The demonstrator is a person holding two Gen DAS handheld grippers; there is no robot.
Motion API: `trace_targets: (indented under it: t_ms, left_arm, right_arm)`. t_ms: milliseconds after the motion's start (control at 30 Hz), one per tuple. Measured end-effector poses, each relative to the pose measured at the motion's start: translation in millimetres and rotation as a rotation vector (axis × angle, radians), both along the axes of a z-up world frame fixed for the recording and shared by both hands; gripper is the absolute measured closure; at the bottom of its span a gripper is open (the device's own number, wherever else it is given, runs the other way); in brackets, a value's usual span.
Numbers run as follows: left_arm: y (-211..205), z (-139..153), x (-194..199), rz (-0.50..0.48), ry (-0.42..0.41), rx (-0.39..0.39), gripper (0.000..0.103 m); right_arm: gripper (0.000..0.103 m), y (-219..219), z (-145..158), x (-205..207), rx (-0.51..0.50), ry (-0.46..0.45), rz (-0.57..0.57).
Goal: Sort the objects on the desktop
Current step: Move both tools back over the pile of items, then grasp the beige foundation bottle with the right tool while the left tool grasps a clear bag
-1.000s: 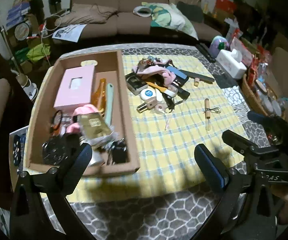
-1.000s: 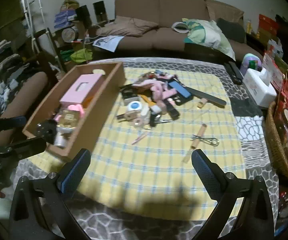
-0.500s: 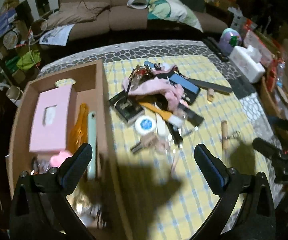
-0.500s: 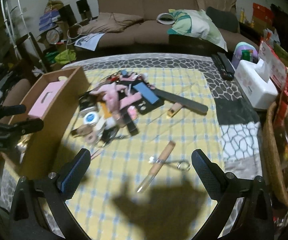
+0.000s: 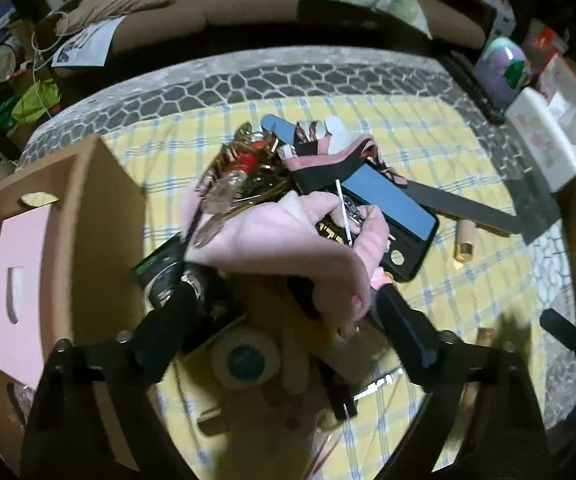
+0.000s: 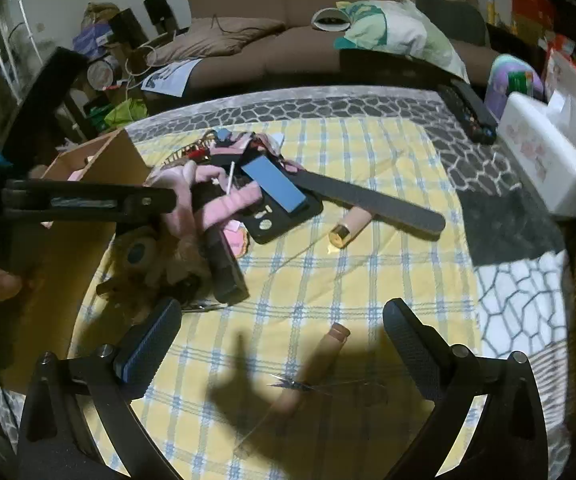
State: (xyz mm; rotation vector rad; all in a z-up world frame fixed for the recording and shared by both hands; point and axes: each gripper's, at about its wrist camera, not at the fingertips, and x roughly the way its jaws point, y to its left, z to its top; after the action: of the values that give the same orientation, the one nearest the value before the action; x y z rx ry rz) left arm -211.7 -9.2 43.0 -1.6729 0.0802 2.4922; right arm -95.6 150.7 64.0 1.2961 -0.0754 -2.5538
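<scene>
**Left gripper closing in on the pile; right gripper waiting over bare cloth**

At lower centre of the left wrist view we see the left gripper (image 5: 284,304) with its jaws parted and just now narrowing. Between them lie a pink cloth (image 5: 288,240) and the clutter beneath it, but the pads do not yet press on anything. We judge the cloth to be the target, since it covers the heap and hinders reaching the rest. Below it sits a round blue-capped jar (image 5: 246,360); to the right, a blue block (image 5: 391,200) on a dark case. The cardboard box (image 5: 84,240) at left, holding a pink carton (image 5: 18,272), likely receives the sorted items. In the right wrist view the right gripper (image 6: 282,328) stands wide open and empty above the yellow checked tablecloth (image 6: 367,280), near small scissors (image 6: 299,386).
</scene>
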Motion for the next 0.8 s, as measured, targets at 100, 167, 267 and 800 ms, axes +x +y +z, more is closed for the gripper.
trace_targets:
  t_ms: [100, 167, 267, 800]
  left_arm:
    - [-3, -4, 0, 0.017, -0.025, 0.055, 0.021]
    - [-11, -2, 5, 0.024, -0.023, 0.094, 0.021]
    - [-23, 5, 14, 0.050, -0.017, 0.128, 0.021]
    - [-45, 38, 46, -0.013, -0.016, 0.194, 0.021]
  right_arm:
    - [0.000, 2, -5, -1, -0.037, 0.011, 0.020]
    - [0.000, 0, -7, -3, -0.049, 0.025, 0.038]
    - [0.003, -11, -13, -11, -0.052, 0.027, 0.077]
    - [0.050, -86, -36, -3, -0.061, -0.006, 0.350]
